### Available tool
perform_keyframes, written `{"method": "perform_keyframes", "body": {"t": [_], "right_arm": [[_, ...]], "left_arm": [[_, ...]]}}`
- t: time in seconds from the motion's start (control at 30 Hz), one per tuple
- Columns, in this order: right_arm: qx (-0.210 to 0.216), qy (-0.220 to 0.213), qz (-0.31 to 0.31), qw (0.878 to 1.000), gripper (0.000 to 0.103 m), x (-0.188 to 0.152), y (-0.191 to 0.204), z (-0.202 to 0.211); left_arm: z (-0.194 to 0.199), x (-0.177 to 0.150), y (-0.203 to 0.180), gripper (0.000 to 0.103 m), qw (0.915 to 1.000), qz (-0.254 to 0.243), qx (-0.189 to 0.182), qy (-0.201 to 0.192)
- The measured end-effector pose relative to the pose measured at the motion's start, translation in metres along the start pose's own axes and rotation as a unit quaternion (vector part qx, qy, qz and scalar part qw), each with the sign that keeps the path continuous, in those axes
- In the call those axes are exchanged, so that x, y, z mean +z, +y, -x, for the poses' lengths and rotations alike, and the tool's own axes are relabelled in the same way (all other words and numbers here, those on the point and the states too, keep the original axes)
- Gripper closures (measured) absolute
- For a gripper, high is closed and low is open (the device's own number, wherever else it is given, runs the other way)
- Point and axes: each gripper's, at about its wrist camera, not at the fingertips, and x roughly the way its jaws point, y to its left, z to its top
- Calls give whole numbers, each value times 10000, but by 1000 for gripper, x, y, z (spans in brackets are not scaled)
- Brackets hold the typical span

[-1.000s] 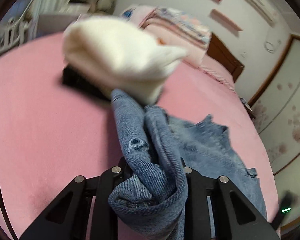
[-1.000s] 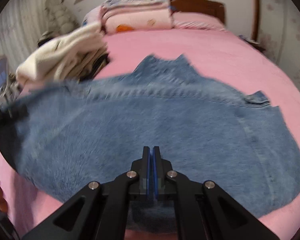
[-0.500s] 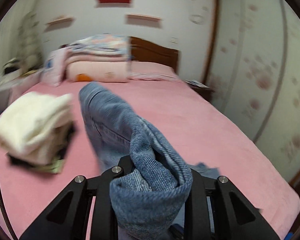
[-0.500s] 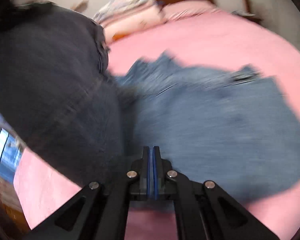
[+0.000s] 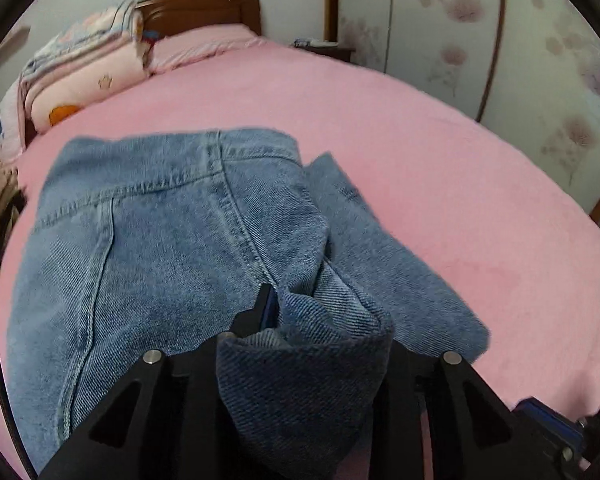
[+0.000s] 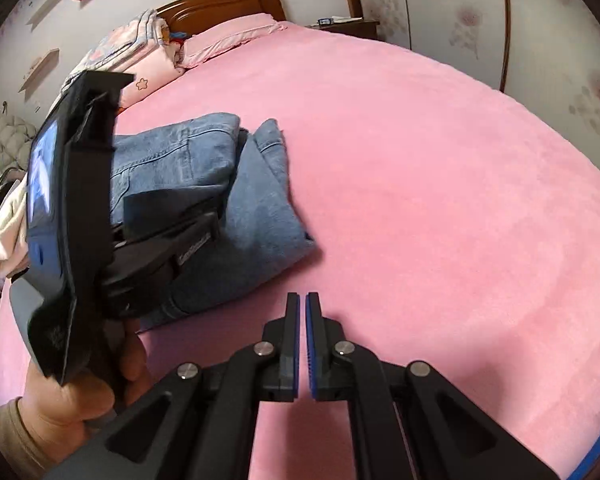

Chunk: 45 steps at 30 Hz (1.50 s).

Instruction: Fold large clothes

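A blue denim garment lies folded over on the pink bed. My left gripper is shut on a bunched denim hem that drapes over its fingers, low over the folded garment. In the right wrist view the garment lies at the left, with the left gripper's body and the hand holding it in front of it. My right gripper is shut and empty, over bare pink bed just right of the denim.
Folded quilts and pillows are stacked by the wooden headboard. A pile of cream and dark clothes sits at the bed's left edge. A nightstand and floral wardrobe doors stand beyond the bed.
My left gripper has carried the denim over and down onto the garment, folding it. My right gripper has let go of the denim and now sits off it, over the bed.
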Motion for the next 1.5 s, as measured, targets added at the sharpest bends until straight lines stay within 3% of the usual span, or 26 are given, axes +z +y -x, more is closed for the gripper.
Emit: {"method": "perform_keyframes", "body": {"t": [0.13, 0.2, 0.27, 0.3, 0.33, 0.4, 0.47, 0.57, 0.67, 0.8, 0.93, 0.97, 1.07, 1.17, 1.23, 1.4, 1.5], "right_arm": [[170, -2, -98, 9998, 100, 8, 3, 2], [339, 2, -159, 9993, 100, 15, 6, 2], [555, -6, -165, 9983, 98, 24, 11, 6], [625, -23, -167, 9979, 92, 23, 12, 9], [735, -46, -181, 9971, 85, 26, 14, 11], [1087, -81, -279, 9937, 61, 31, 16, 15], [1491, -37, -447, 9878, 49, 38, 16, 14], [1893, 214, -666, 9794, 48, 48, 21, 2], [1887, 451, -661, 9788, 48, 57, 33, -16], [1803, 726, -626, 9789, 48, 68, 49, -45], [1706, 956, -552, 9791, 50, 73, 61, -73], [1686, 908, -499, 9802, 67, 75, 62, -72], [1690, 498, -198, 9842, 76, 82, 64, -52], [1619, -40, -133, 9867, 78, 85, 56, -23], [1348, -205, -174, 9905, 78, 80, 43, -19], [873, 376, -331, 9949, 85, 56, 15, -65], [676, 337, -140, 9970, 84, 50, 20, -72]], "left_arm": [[28, 15, 6, 27, 9968, 111, -748, 277], [57, 22, 16, 13, 9979, 89, -603, 235], [92, 25, 32, 11, 9981, 205, -580, -34], [106, 24, 49, 10, 9975, 318, -612, -145], [124, 22, 66, 7, 9967, 495, -569, -291], [142, 18, 94, 4, 9955, 743, -321, -496], [156, 10, 128, 4, 9926, 1002, 79, -676], [148, -9, 165, 4, 9890, 1196, 723, -486], [121, -25, 193, 4, 9855, 1352, 1013, -145], [88, -41, 198, 4, 9841, 1292, 1208, 162], [76, -45, 195, 4, 9823, 1388, 1249, 157], [76, -42, 194, 4, 9824, 1406, 1217, 150], [78, -35, 185, 4, 9842, 1345, 1149, 120], [81, -26, 169, 4, 9878, 1171, 1024, -52], [80, -24, 161, 4, 9894, 1163, 857, -110], [54, -33, 137, 4, 9897, 1074, 924, 230], [46, -41, 129, 3, 9887, 1011, 1090, 189]]}}
